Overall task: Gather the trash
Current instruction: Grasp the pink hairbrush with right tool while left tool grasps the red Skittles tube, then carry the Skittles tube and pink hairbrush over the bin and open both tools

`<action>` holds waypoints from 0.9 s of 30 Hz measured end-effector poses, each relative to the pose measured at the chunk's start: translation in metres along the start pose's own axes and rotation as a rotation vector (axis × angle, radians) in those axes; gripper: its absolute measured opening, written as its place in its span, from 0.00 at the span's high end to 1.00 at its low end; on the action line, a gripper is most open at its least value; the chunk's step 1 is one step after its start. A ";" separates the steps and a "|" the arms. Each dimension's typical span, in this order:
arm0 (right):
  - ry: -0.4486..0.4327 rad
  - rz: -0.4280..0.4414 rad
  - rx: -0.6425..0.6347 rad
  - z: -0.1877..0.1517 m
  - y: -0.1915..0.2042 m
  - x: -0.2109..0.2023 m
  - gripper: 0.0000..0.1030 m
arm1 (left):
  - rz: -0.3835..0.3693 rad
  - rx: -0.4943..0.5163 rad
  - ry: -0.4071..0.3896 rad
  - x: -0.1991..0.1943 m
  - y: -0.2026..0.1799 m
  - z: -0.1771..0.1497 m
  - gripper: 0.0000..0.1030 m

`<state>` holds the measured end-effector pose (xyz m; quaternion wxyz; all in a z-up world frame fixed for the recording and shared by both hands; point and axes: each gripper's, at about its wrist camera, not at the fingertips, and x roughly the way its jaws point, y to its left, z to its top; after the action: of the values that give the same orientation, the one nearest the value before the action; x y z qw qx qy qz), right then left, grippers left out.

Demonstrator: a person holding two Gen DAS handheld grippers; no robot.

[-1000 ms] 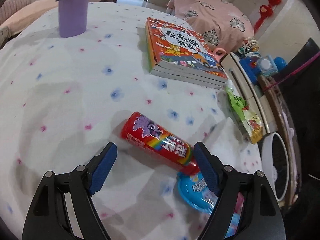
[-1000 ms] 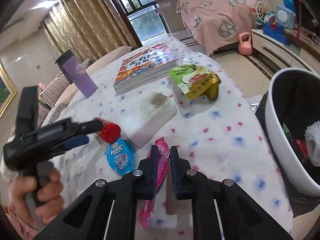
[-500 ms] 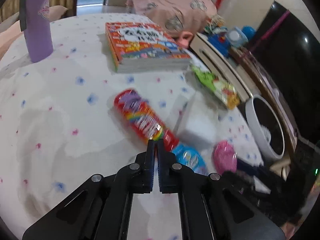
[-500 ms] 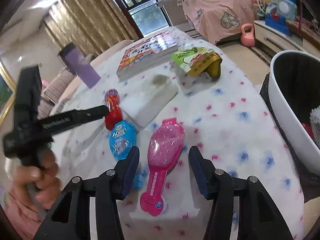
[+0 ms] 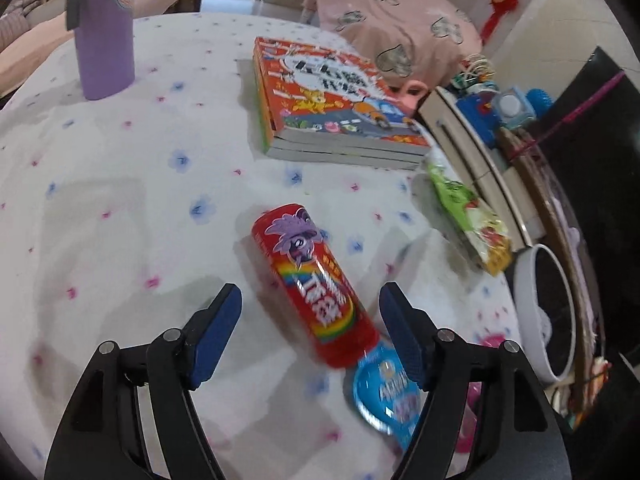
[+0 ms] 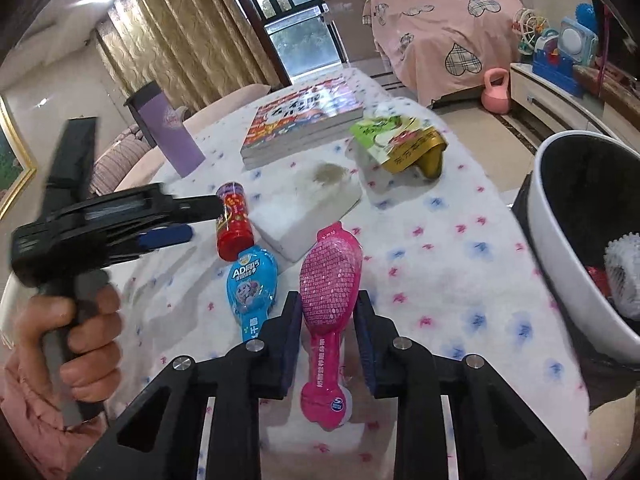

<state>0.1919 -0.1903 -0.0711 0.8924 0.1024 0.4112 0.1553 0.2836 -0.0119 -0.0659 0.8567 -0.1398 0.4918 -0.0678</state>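
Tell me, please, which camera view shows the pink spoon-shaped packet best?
The right wrist view: the pink spoon-shaped packet lies whole and sharp on the tablecloth, between the right gripper fingers. The left wrist view shows only pink slivers behind the left gripper.

Glossy plastic pink packet [image 6: 329,280], cloth tablecloth [image 6: 440,240]

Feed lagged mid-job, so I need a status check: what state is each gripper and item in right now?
left gripper: open, straddling the red can
right gripper: jaws around the pink packet, contact unclear
red can: lying on its side
pink packet: flat on table
blue packet: flat, untouched
green snack pouch: crumpled, on table
trash bin: open, partly filled
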 end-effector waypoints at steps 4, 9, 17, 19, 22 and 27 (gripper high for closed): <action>-0.007 0.008 0.021 0.000 -0.008 -0.006 0.79 | 0.061 0.055 -0.022 0.010 -0.010 0.001 0.52; -0.022 0.005 0.028 0.001 -0.011 -0.013 0.85 | 0.029 0.125 -0.030 -0.004 -0.010 -0.014 0.63; -0.052 0.020 0.037 0.000 -0.016 -0.030 0.86 | -0.038 0.159 -0.077 -0.062 -0.009 -0.048 0.65; -0.058 0.021 0.041 -0.002 -0.017 -0.032 0.86 | -0.074 0.169 -0.079 -0.070 -0.017 -0.056 0.65; -0.072 0.019 0.048 -0.004 -0.019 -0.041 0.86 | -0.130 0.203 -0.061 -0.075 -0.036 -0.065 0.65; -0.108 0.000 0.063 -0.007 -0.029 -0.062 0.86 | -0.177 0.283 -0.047 -0.075 -0.075 -0.079 0.65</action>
<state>0.1536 -0.2392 -0.0412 0.9097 0.1385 0.3669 0.1364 0.1792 -0.0776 -0.0188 0.8698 -0.0620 0.4431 -0.2082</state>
